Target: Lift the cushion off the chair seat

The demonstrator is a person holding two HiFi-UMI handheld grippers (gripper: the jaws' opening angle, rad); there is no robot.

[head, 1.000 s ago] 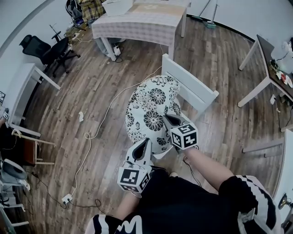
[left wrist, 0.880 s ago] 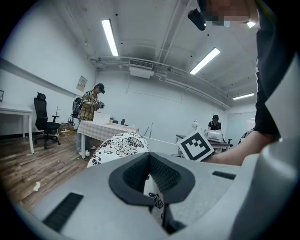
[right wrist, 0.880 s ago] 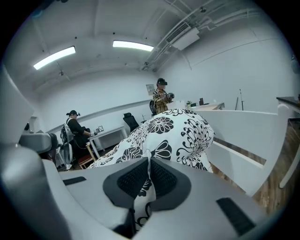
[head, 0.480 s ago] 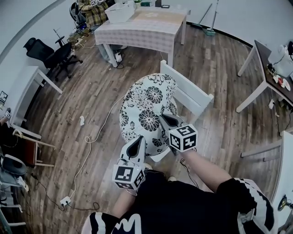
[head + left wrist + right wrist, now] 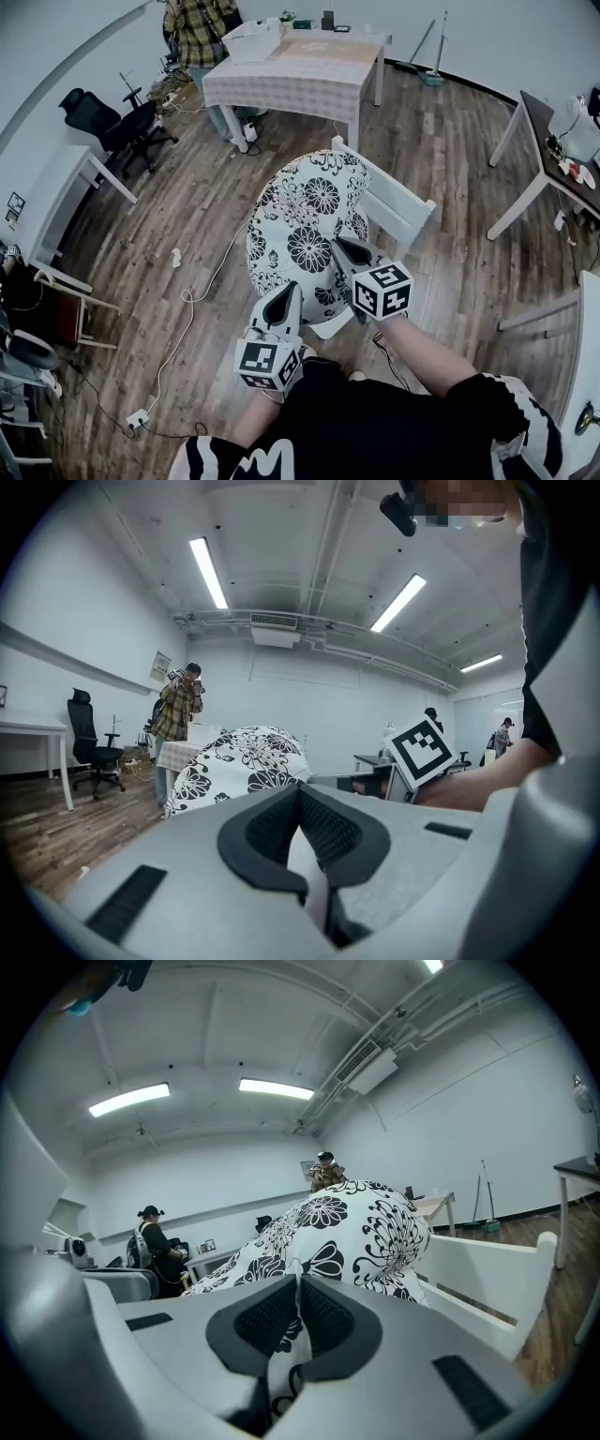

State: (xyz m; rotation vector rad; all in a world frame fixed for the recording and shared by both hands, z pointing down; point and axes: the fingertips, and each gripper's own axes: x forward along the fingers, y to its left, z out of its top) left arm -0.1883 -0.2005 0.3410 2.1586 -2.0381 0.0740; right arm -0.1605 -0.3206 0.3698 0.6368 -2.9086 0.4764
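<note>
Cushion (image 5: 305, 230), pinched by thin edge fabric in the closed left gripper (image 5: 290, 292) and right gripper (image 5: 343, 247), may slip or snag the chair (image 5: 398, 202) back.

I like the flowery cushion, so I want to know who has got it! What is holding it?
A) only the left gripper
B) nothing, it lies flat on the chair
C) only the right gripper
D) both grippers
D: the cushion has its near edge pinched in the shut jaws of both the left gripper and the right gripper.
</note>
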